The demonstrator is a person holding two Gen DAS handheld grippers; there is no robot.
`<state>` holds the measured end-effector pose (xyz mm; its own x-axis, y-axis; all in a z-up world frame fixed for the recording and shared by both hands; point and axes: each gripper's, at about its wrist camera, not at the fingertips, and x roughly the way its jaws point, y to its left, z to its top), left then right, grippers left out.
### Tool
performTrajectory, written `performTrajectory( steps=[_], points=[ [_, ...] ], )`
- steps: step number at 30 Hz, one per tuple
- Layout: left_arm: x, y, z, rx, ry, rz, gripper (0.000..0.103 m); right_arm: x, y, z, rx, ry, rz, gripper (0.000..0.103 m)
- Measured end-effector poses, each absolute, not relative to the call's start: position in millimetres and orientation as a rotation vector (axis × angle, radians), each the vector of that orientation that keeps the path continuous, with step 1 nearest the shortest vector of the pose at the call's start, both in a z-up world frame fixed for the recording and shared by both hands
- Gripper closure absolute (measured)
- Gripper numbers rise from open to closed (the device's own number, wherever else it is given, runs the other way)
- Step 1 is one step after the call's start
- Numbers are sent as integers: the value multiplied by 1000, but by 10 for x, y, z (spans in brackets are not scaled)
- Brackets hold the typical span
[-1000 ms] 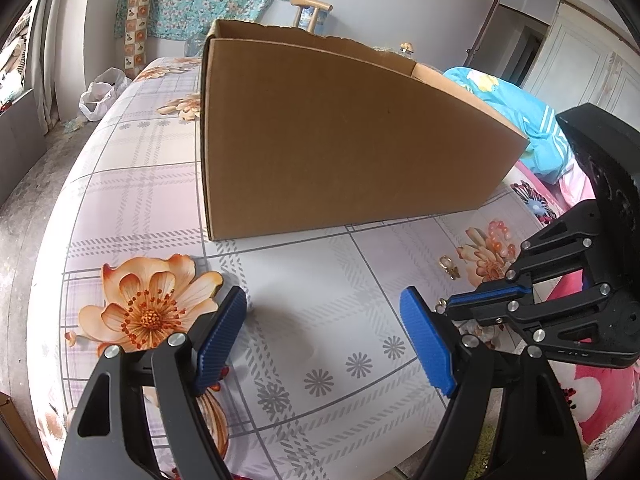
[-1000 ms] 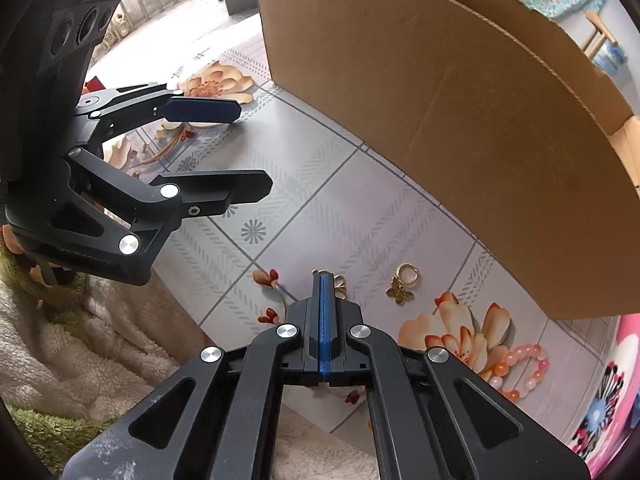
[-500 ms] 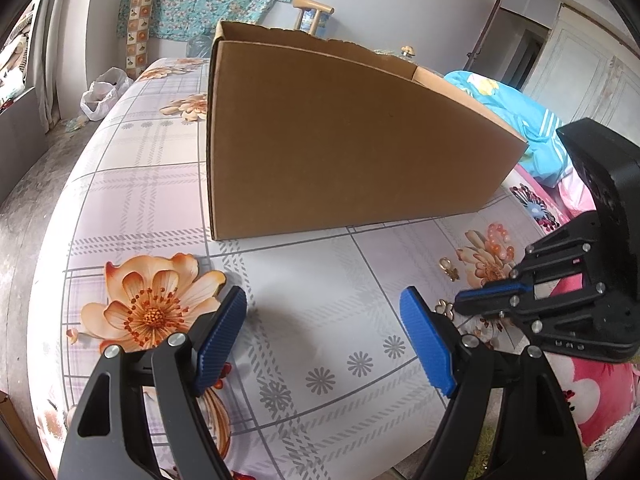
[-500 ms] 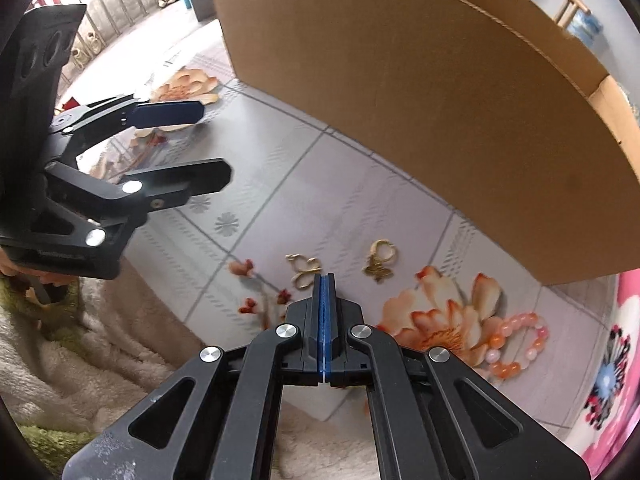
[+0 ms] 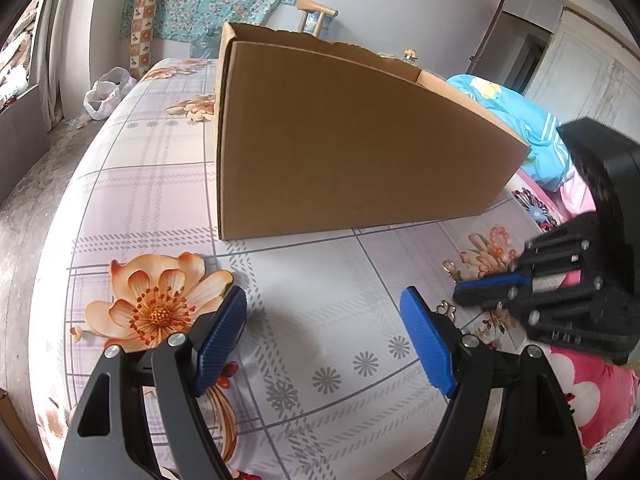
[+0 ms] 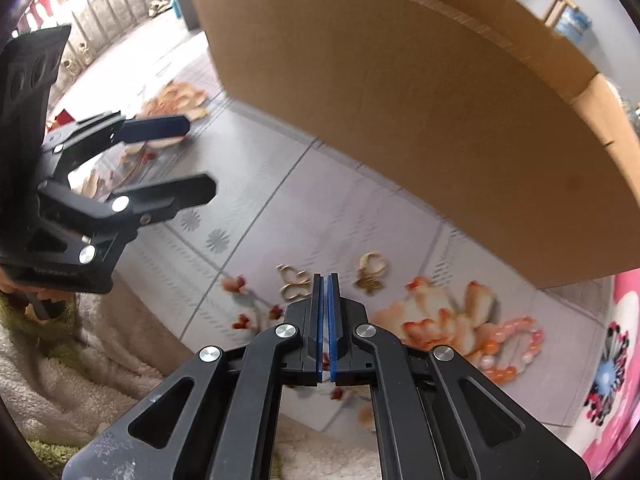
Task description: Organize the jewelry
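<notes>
- Jewelry, three pieces by my count, lies on one floral cloth [image 6: 304, 200]: two gold earrings [image 6: 294, 282] and [image 6: 371, 270], and one pink-orange bead bracelet [image 6: 516, 346] at four o'clock of my right gripper [image 6: 325, 280].
- My right gripper hovers between the earrings, pads parted by only a sliver, holding nothing.
- My left gripper [image 5: 324, 336], at nine o'clock, gapes wide, empty.
- One cardboard box [image 5: 352, 152] stands at twelve o'clock.
</notes>
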<state>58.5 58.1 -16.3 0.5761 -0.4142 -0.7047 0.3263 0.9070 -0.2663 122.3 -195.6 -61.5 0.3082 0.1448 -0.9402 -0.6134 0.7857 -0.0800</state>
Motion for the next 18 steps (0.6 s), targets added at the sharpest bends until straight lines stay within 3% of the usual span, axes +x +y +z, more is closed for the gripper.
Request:
performTrajectory(
  steps=[6, 13, 18],
  points=[
    [579, 597, -170, -114, 853, -431, 26, 1077, -1811, -618, -462, 1173, 608, 100],
    [577, 623, -165, -115, 853, -428, 26, 1208, -1944, -497, -394, 1157, 583, 80],
    [580, 625, -173, -120, 852, -428, 26, 1197, -1925, -546, -360, 1141, 548, 78]
  ],
)
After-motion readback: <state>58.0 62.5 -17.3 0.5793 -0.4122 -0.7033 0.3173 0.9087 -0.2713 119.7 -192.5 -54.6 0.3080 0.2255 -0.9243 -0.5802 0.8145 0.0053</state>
